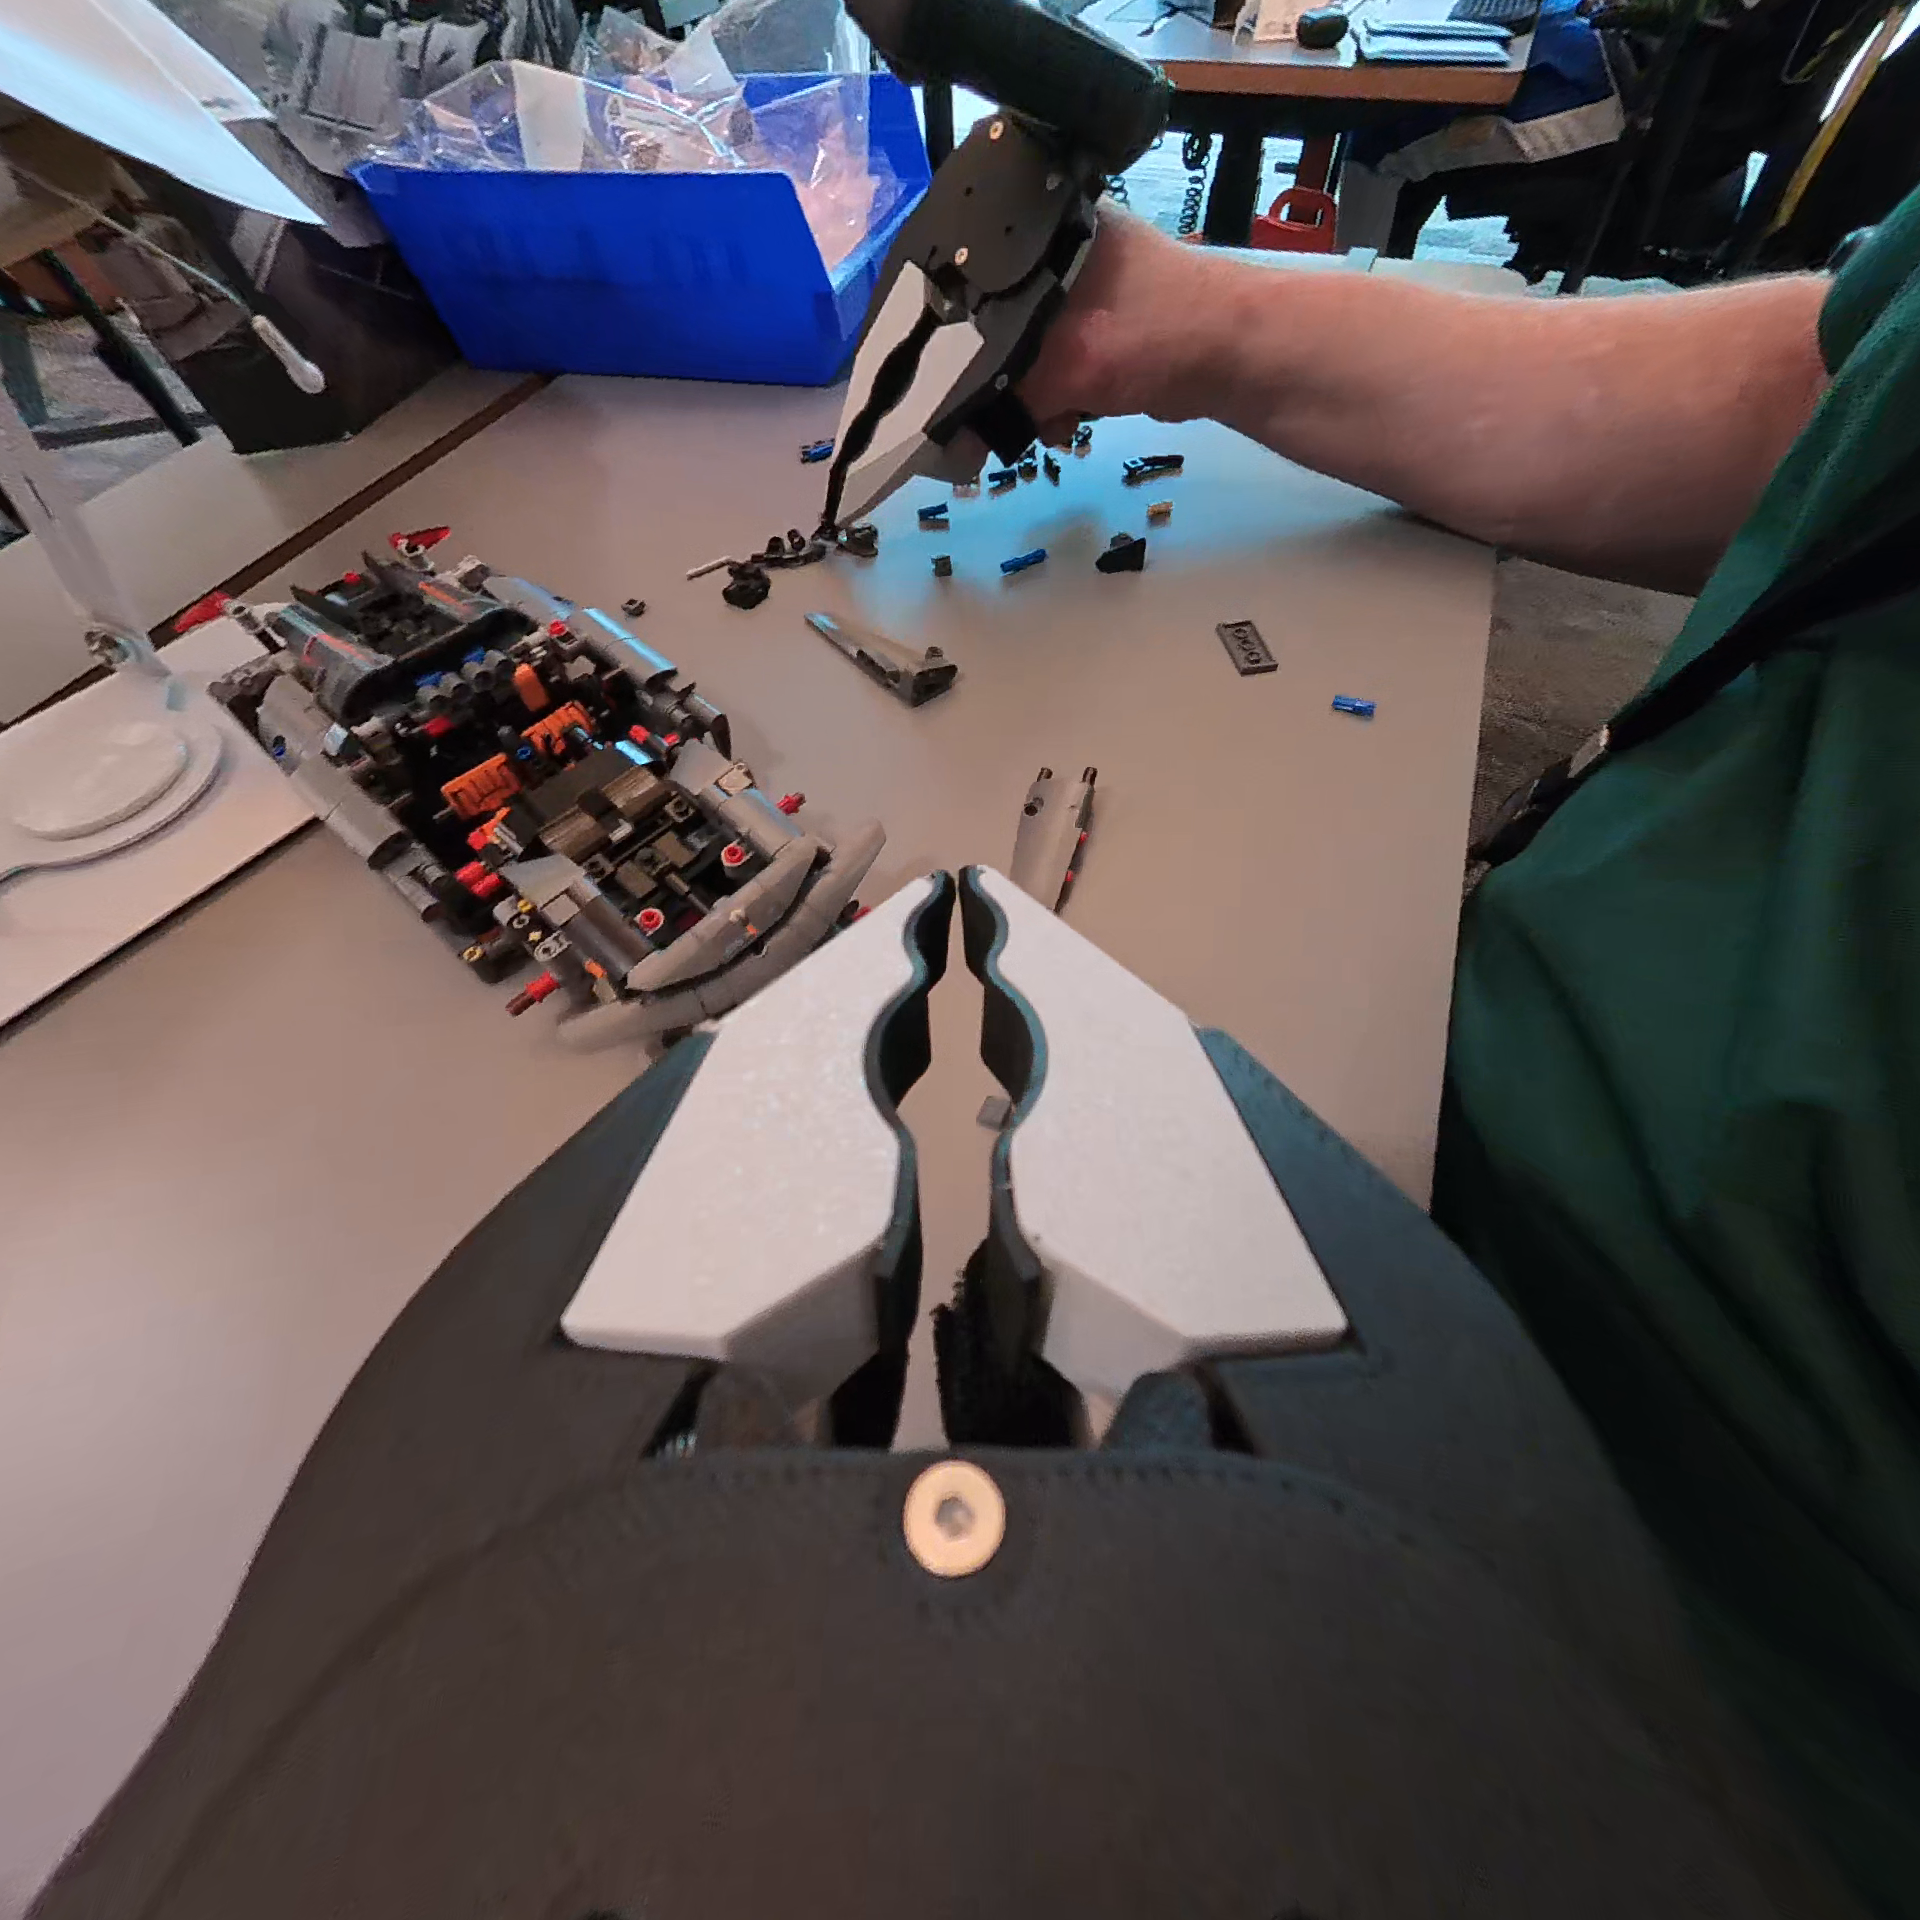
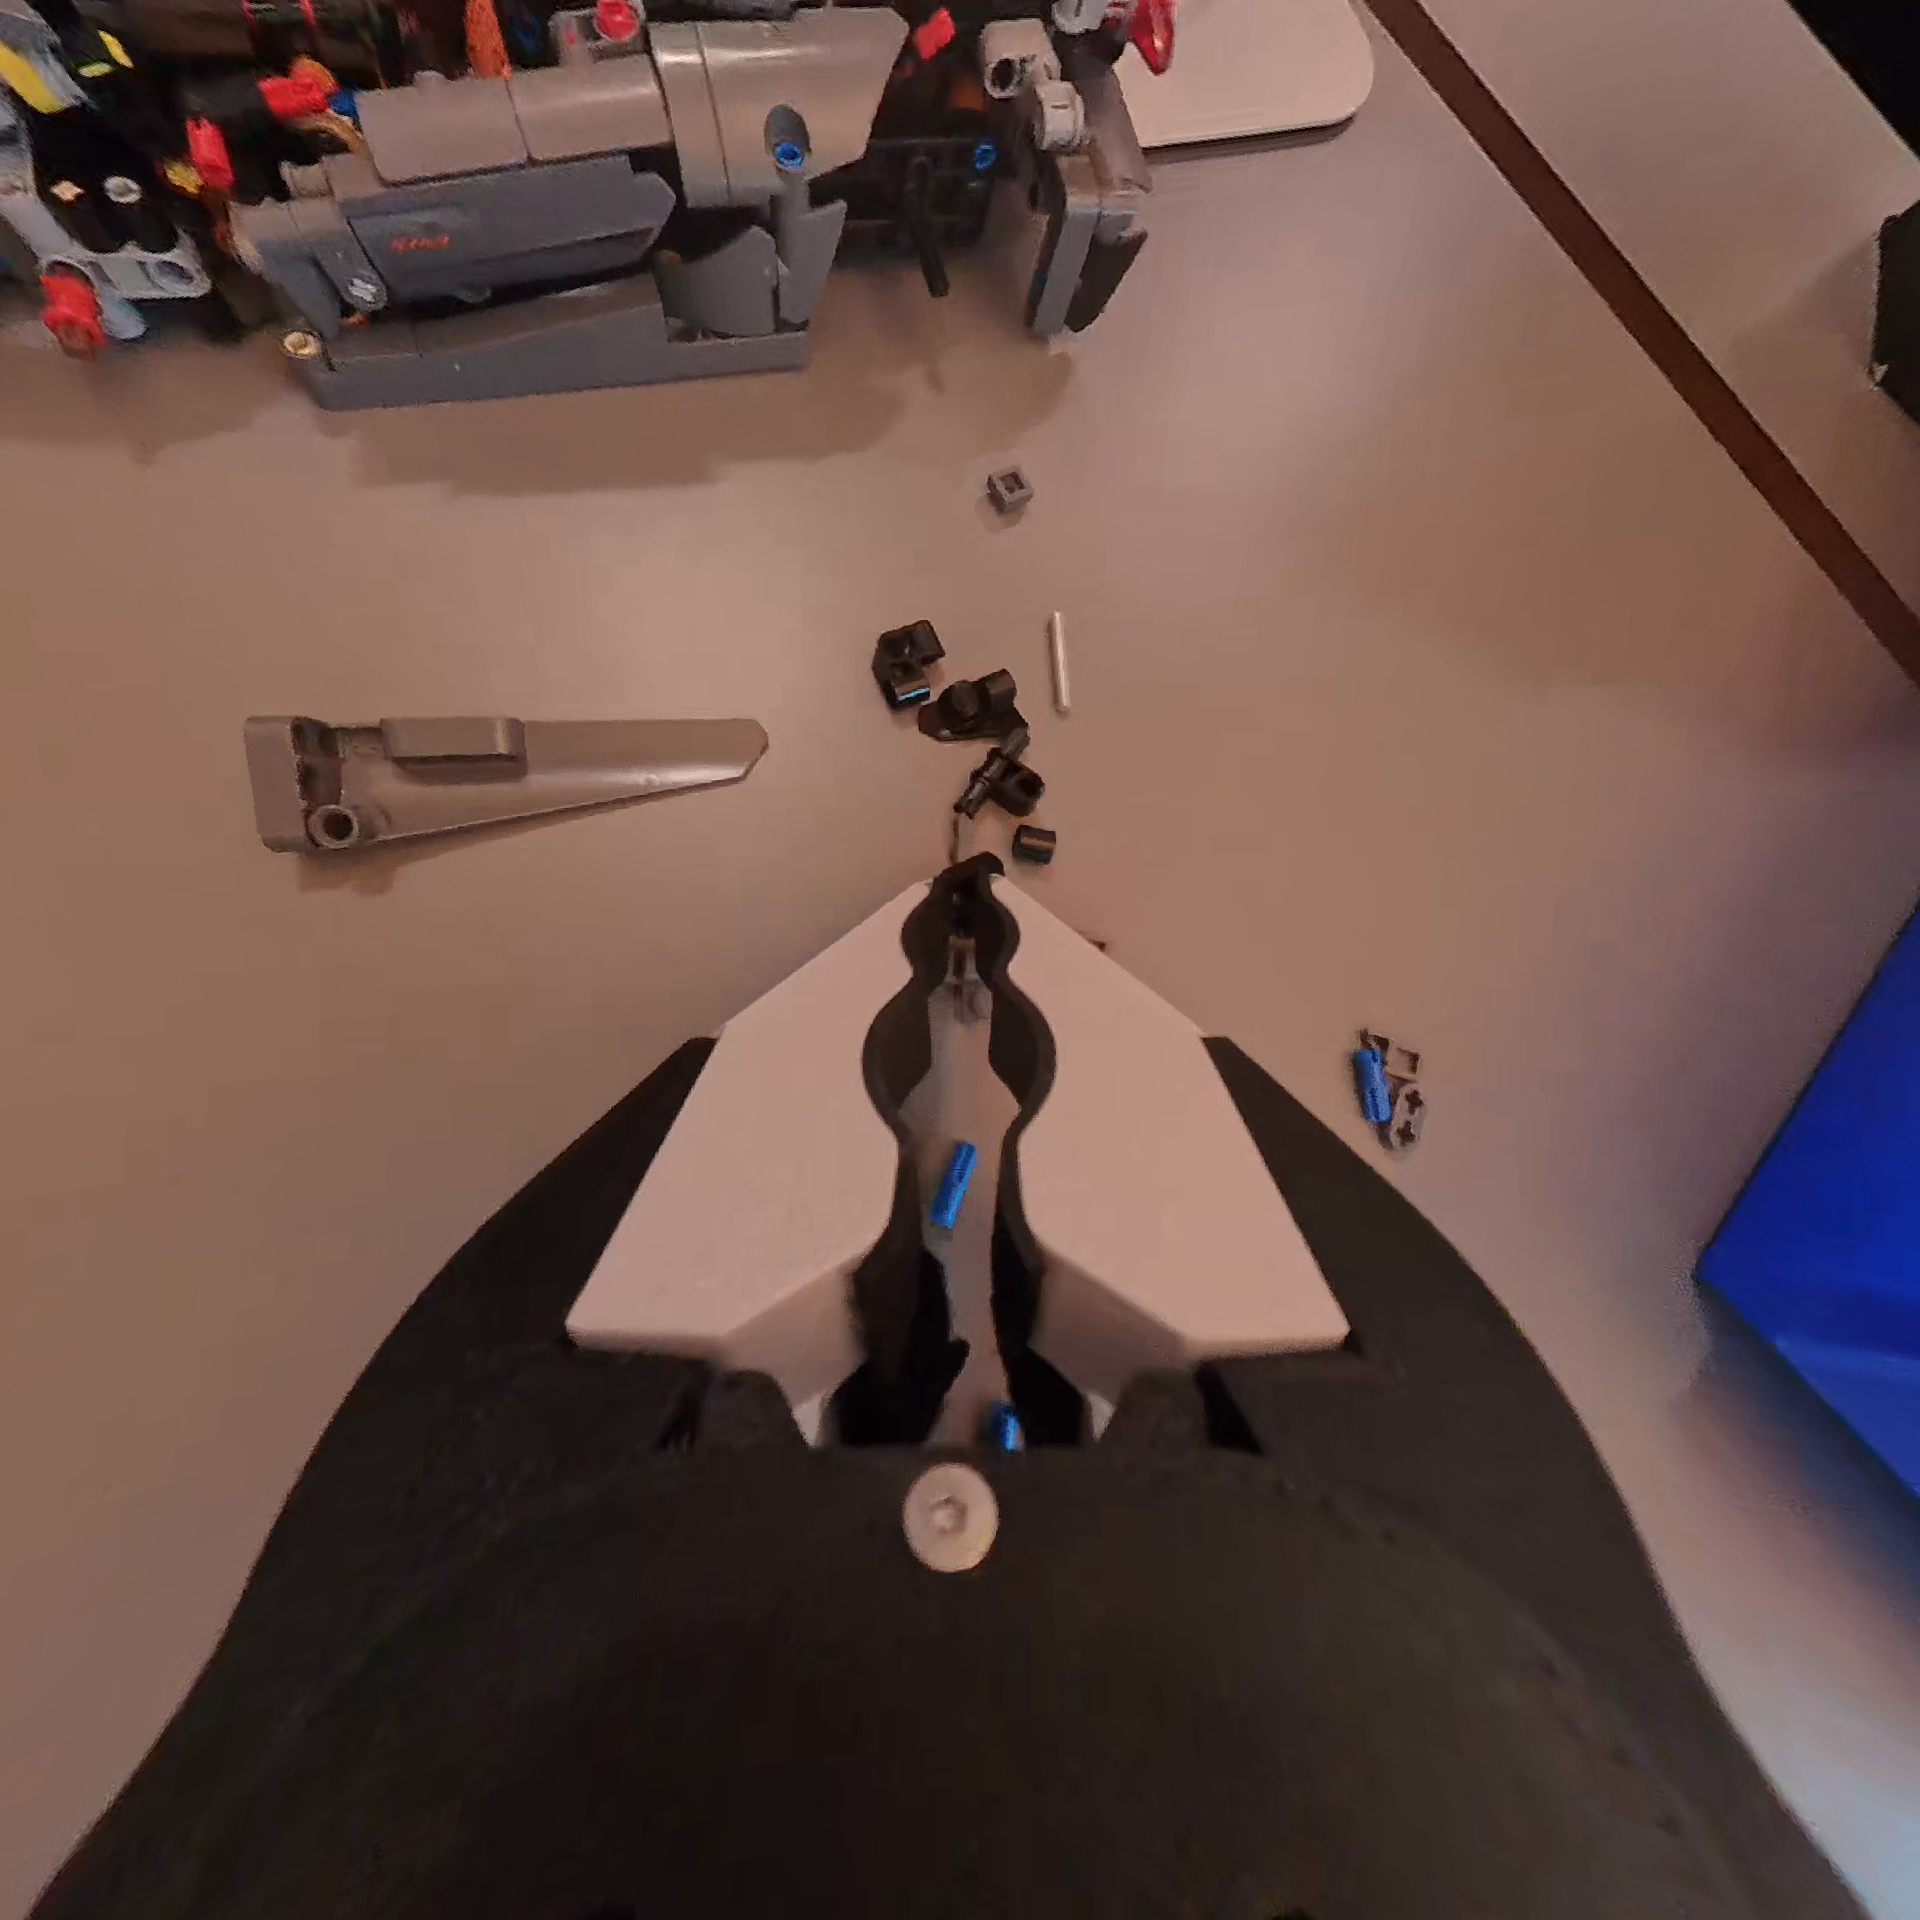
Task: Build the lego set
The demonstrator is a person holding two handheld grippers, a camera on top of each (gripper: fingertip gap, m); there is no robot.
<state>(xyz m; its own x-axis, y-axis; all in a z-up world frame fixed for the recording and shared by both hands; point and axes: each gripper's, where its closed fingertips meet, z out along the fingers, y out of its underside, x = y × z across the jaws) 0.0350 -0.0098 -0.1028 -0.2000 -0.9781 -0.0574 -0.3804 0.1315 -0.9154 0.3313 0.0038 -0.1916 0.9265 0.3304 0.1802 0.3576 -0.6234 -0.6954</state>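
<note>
Grey table (image 1: 1195, 935) is carrying everything, with a blue bin (image 1: 644, 270) at the far edge. I'm running both grippers over it.

Right gripper (image 2: 966, 883) is pointing down into a cluster of small black connectors (image 2: 971, 717). Its fingers are nearly together at the tips, and I'm seeing something small and black pinched right there, but I can't tell if it's actually gripped or just lying under them. The rest of the cluster is sitting just ahead of the tips, running straight away along the gripper axis. A thin white axle (image 2: 1059, 661) is lying beside it, parallel.

Left gripper (image 1: 956, 883) is hovering empty, fingers narrow with a slim gap, near the model's nose.

Model (image 1: 499, 769) is lying to the left: a half-built car, smooth grey panels over a black frame, with orange, red and blue pins showing. A grey wedge panel (image 2: 499, 774) is lying flat between the model and the cluster, long axis crosswise to the right gripper. Blue pins (image 1: 1023, 561) are scattered around. Everything is hard, glossy plastic, small and likely slippery. Right gripper is clearly the nearer one for the connectors.
</note>
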